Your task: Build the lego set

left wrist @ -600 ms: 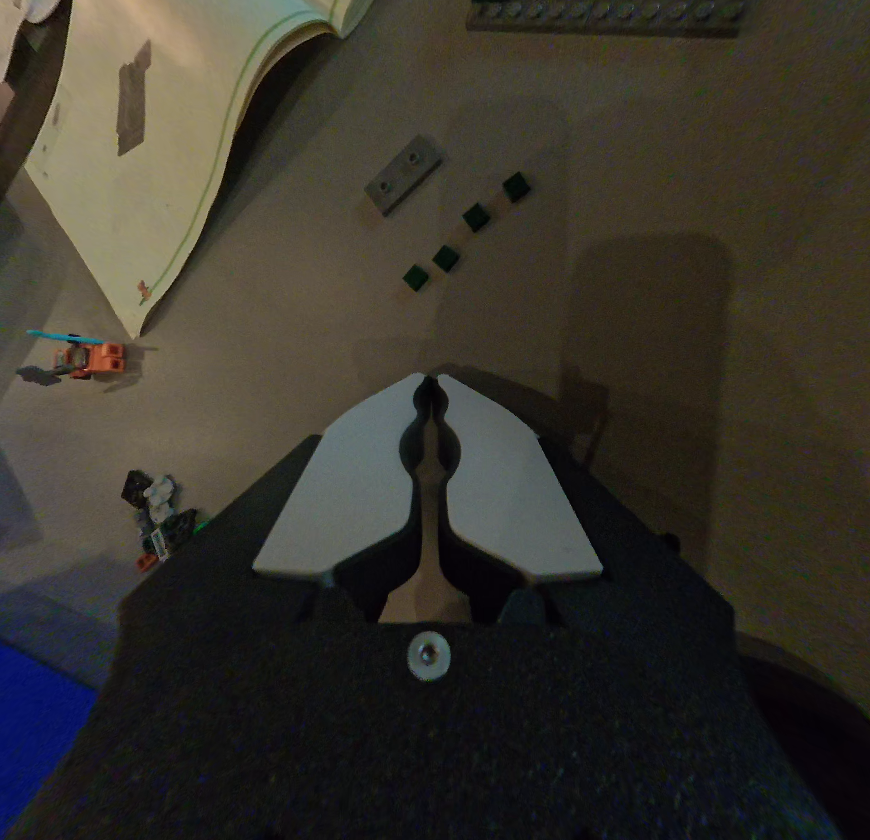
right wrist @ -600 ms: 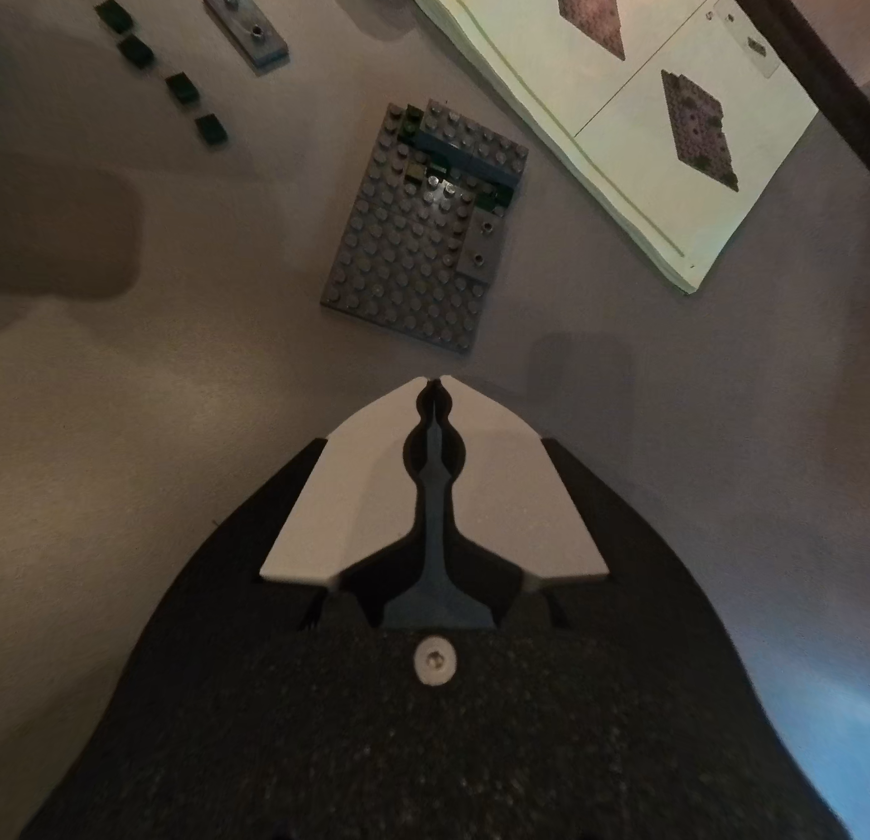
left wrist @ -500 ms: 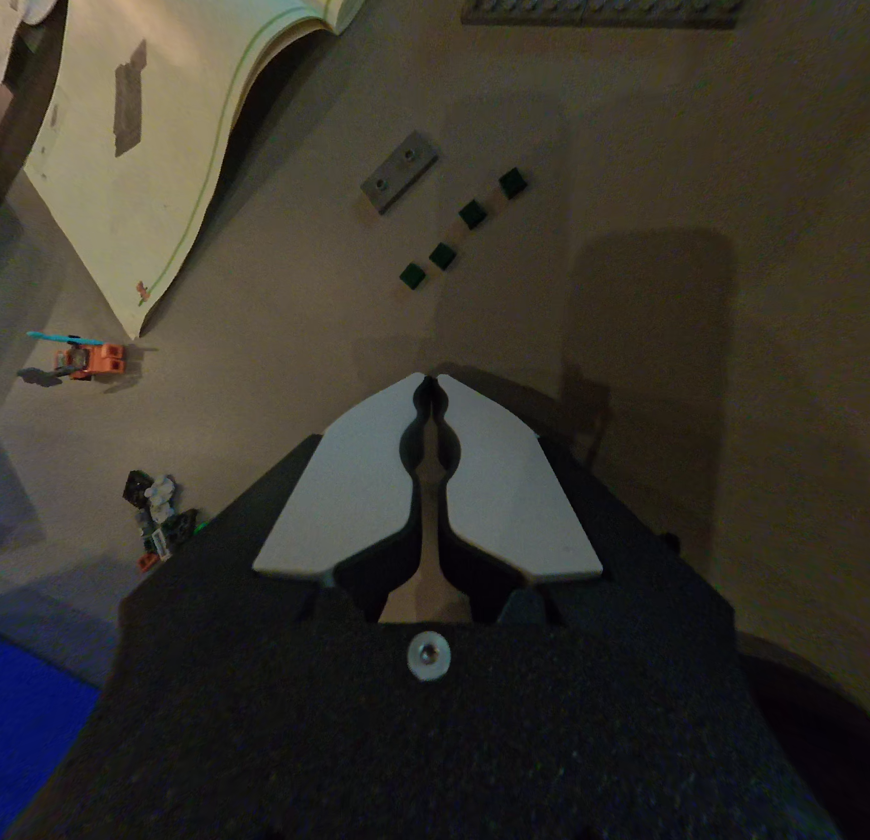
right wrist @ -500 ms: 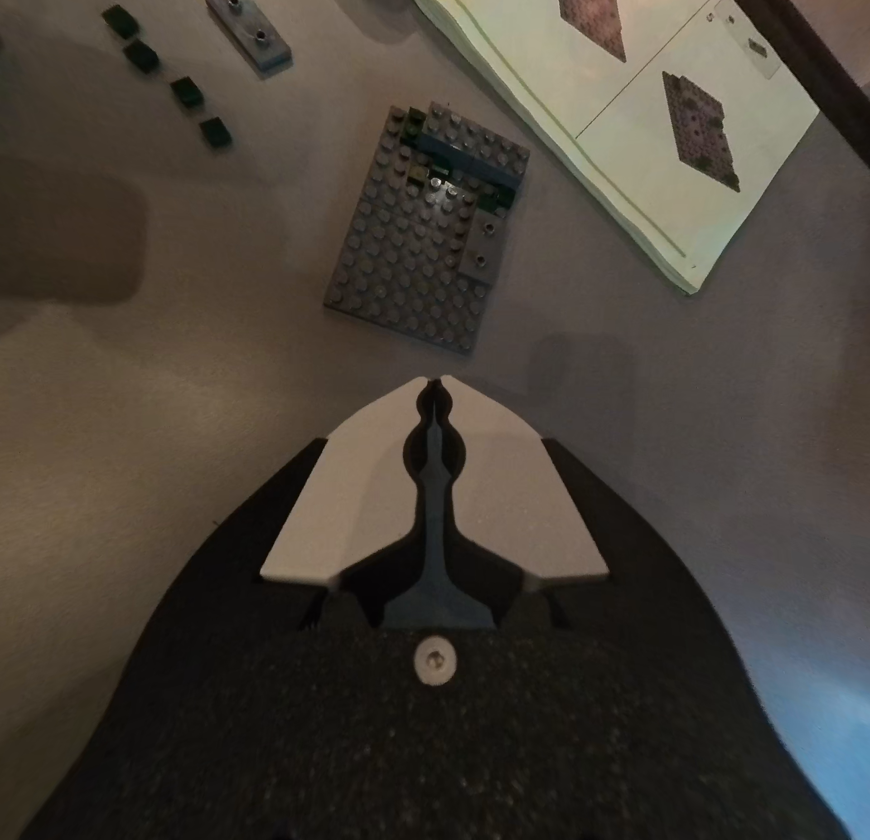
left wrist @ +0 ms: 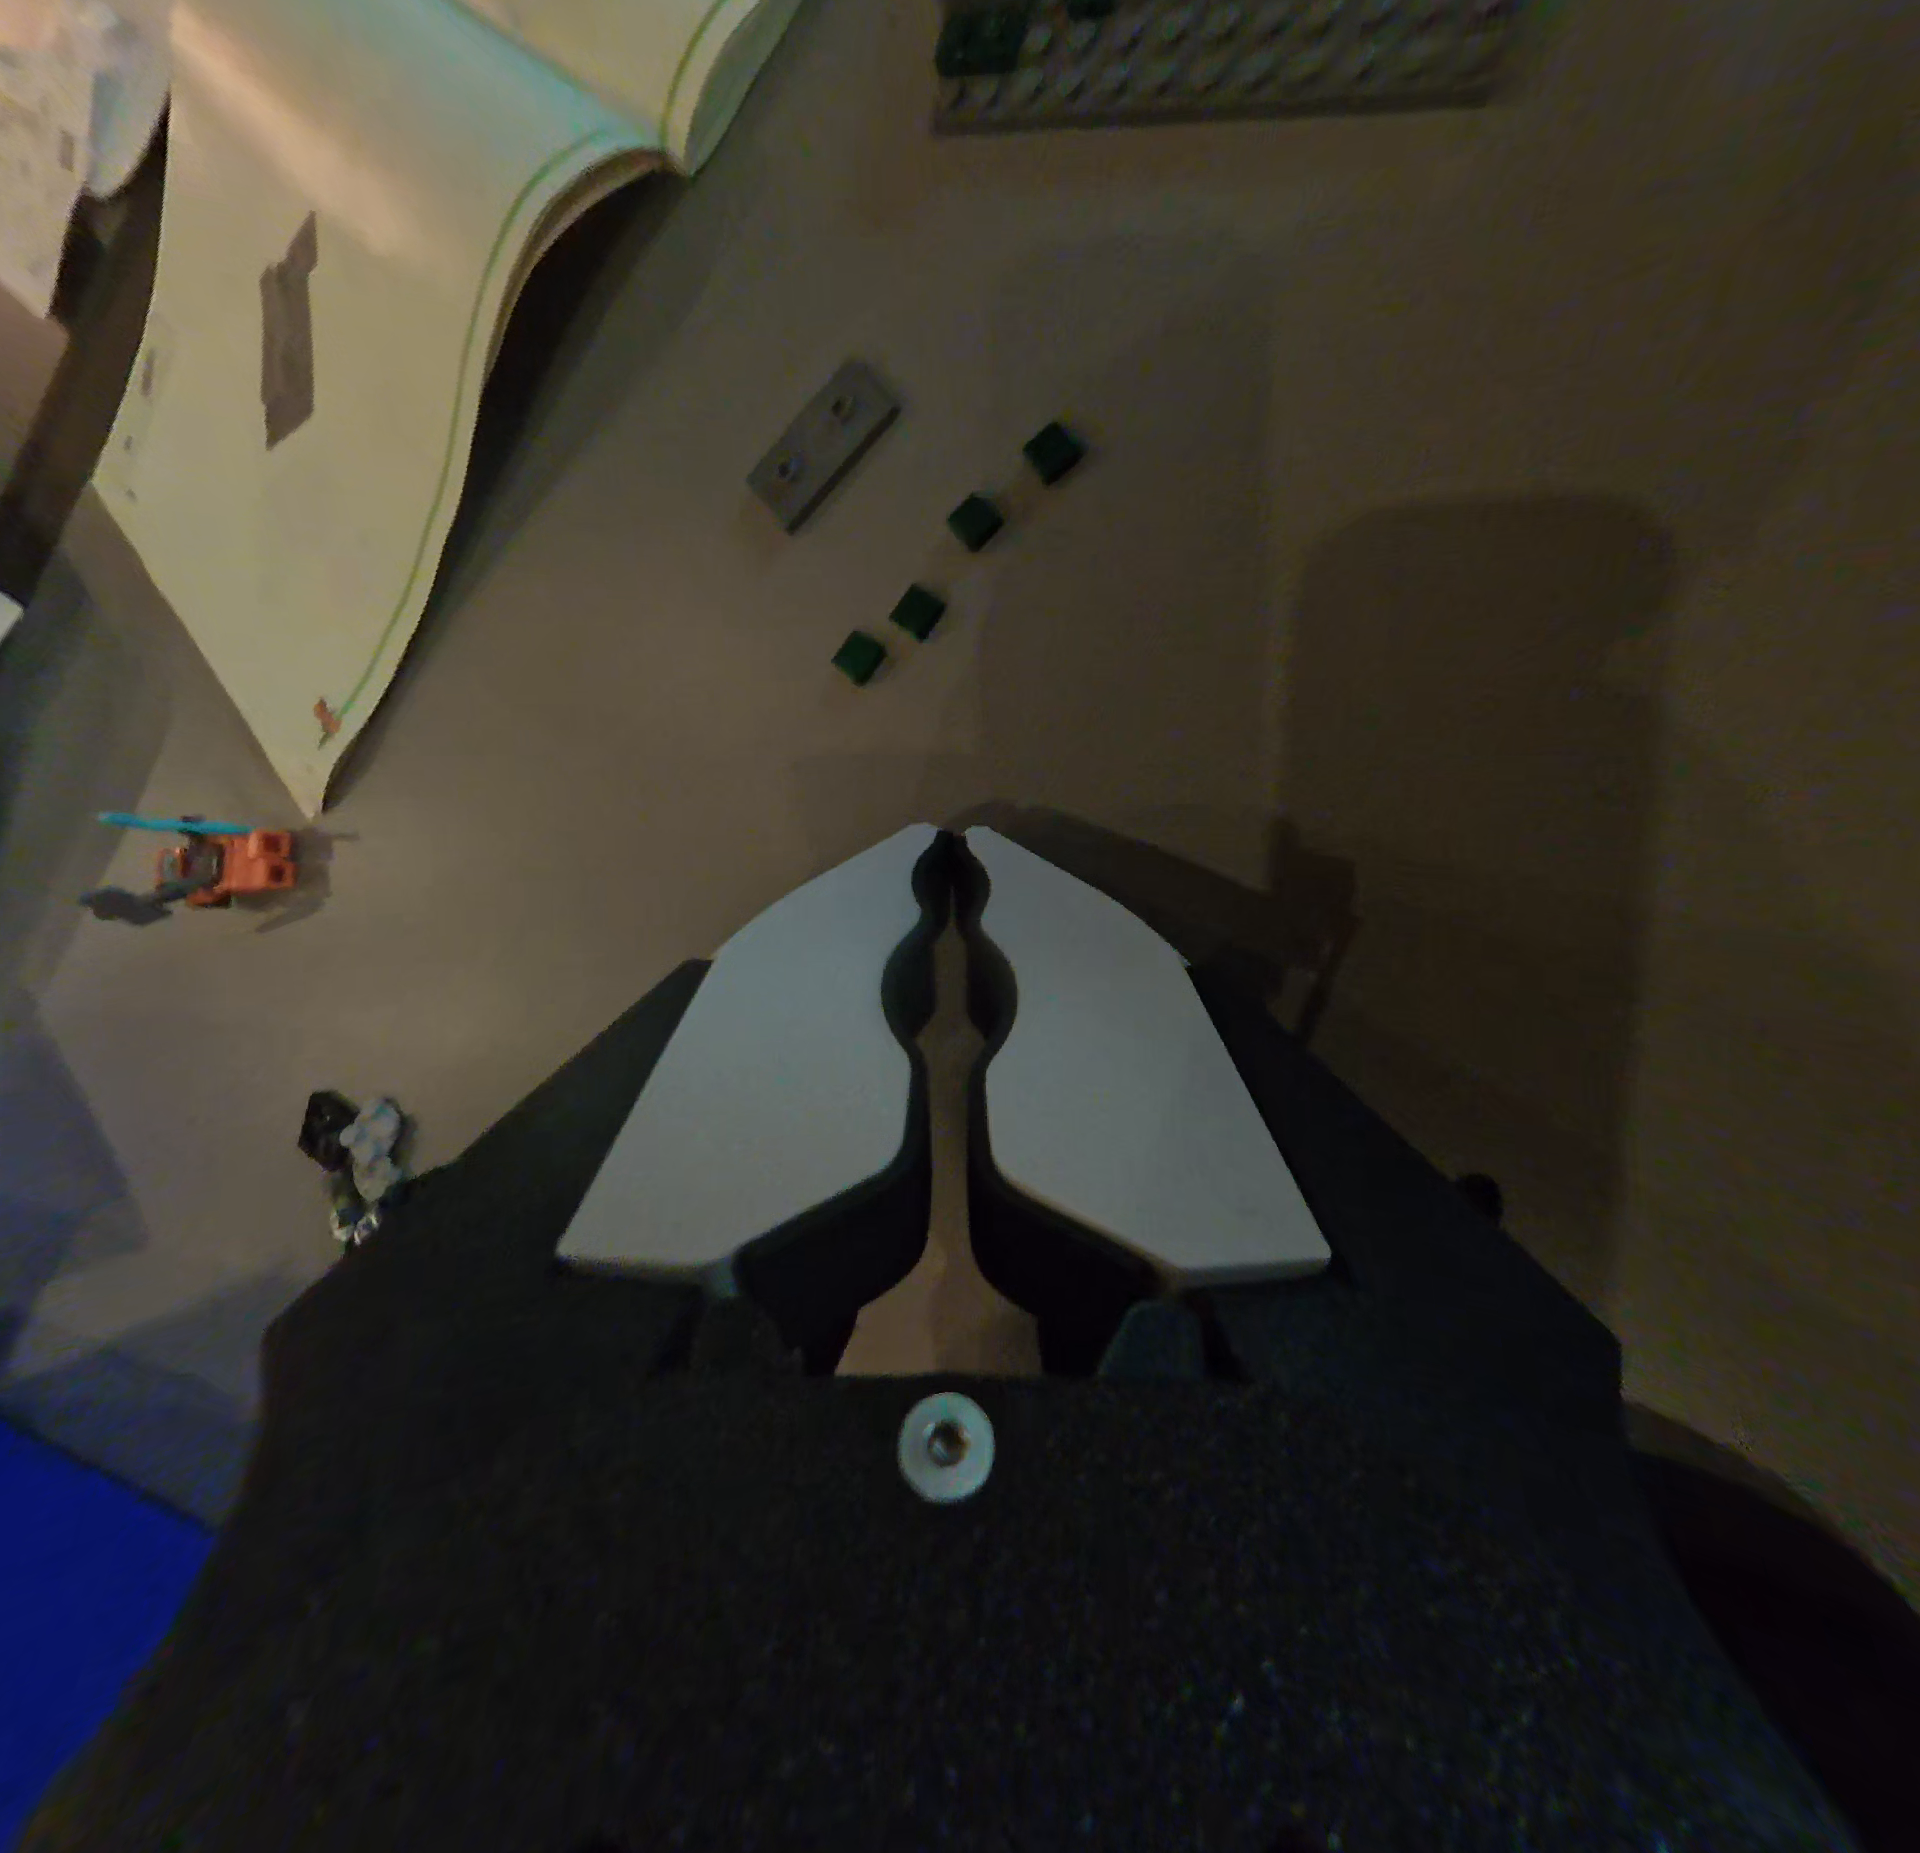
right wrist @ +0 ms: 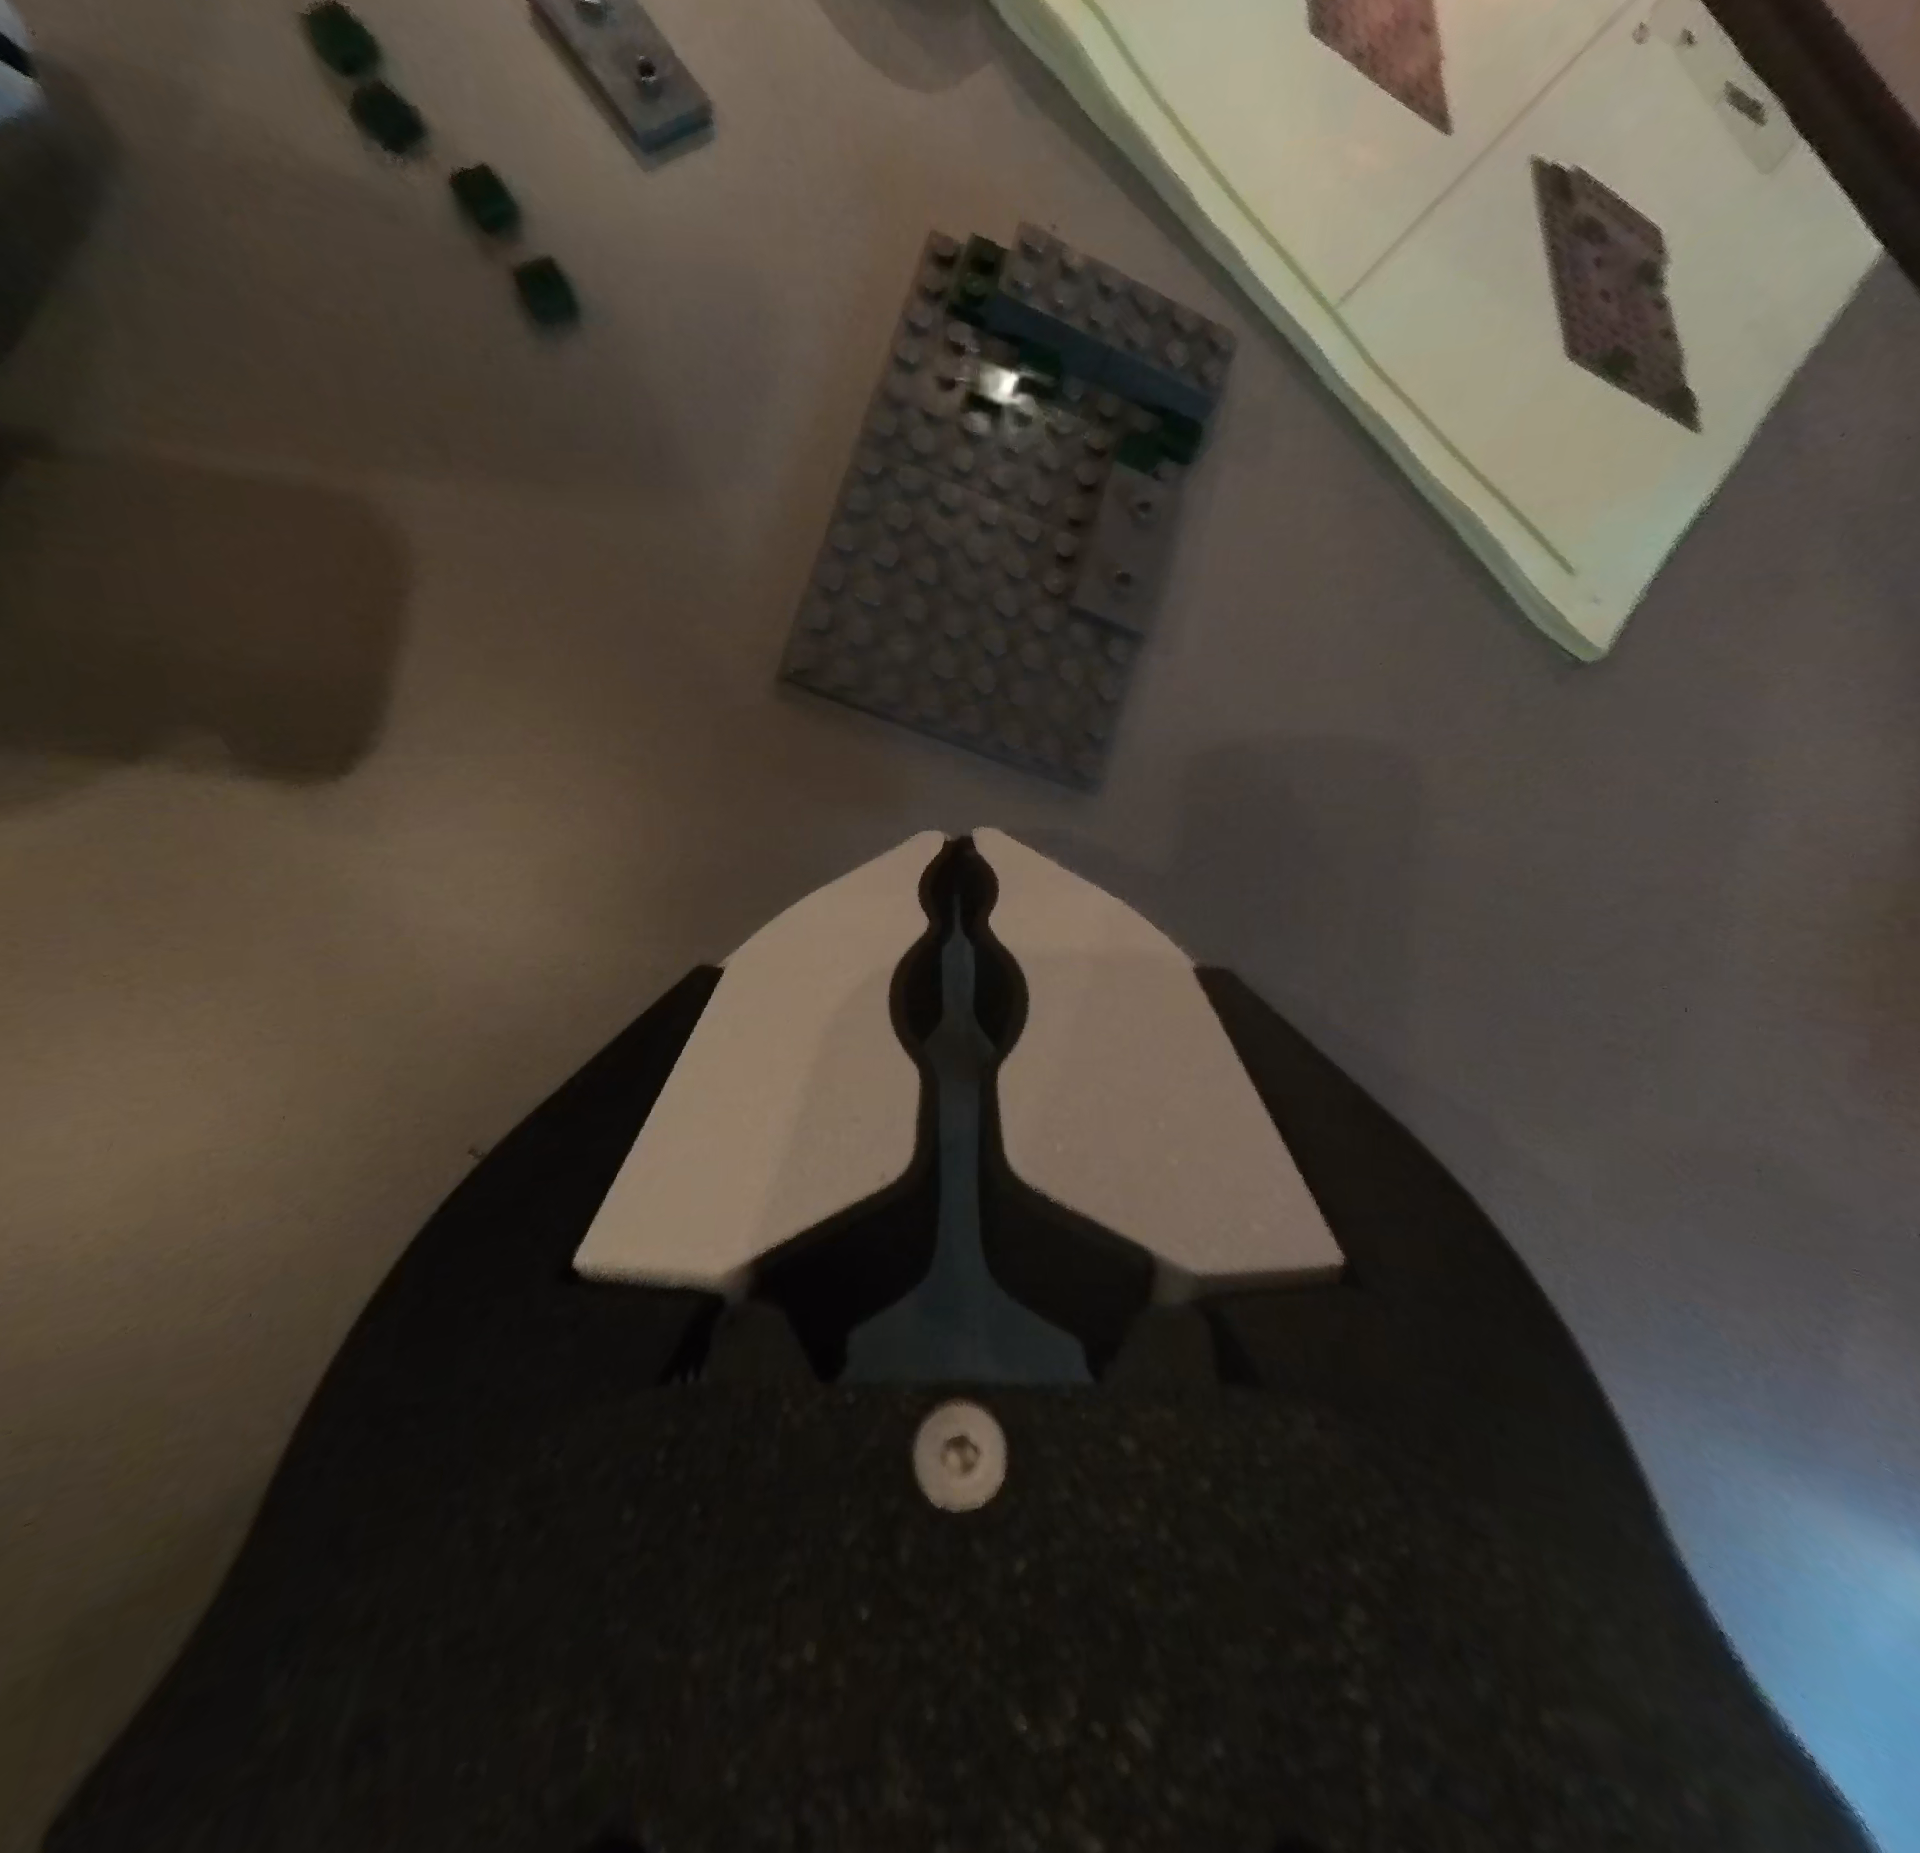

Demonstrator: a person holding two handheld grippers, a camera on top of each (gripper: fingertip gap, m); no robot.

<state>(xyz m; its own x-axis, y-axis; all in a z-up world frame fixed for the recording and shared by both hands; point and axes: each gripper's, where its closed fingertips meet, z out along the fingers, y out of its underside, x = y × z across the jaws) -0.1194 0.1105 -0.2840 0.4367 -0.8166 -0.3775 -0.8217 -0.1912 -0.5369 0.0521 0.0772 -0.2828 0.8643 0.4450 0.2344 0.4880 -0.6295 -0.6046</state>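
Observation:
A grey studded baseplate (right wrist: 966, 598) lies flat on the table with small green and blue pieces along its far end; it also shows in the left wrist view (left wrist: 1299, 37). A flat grey two-hole plate (left wrist: 823, 445) (right wrist: 620, 63) lies loose beside a row of several small dark green bricks (left wrist: 918, 610) (right wrist: 483, 193). My left gripper (left wrist: 951, 835) is shut and empty, above the table short of the green bricks. My right gripper (right wrist: 961, 839) is shut and empty, just short of the baseplate's near edge.
An open instruction booklet (left wrist: 343, 276) (right wrist: 1455, 245) lies at the far side. A small orange build with a teal rod (left wrist: 223, 858) and a small cluster of grey and black pieces (left wrist: 353, 1159) sit at the left. A blue surface (left wrist: 73, 1595) borders the table. There is about 20 cm between the tips of the two grippers.
Both views have shifted slightly: the baseplate sits lower and closer in each, so both grippers have moved a little forward. Both stay shut.

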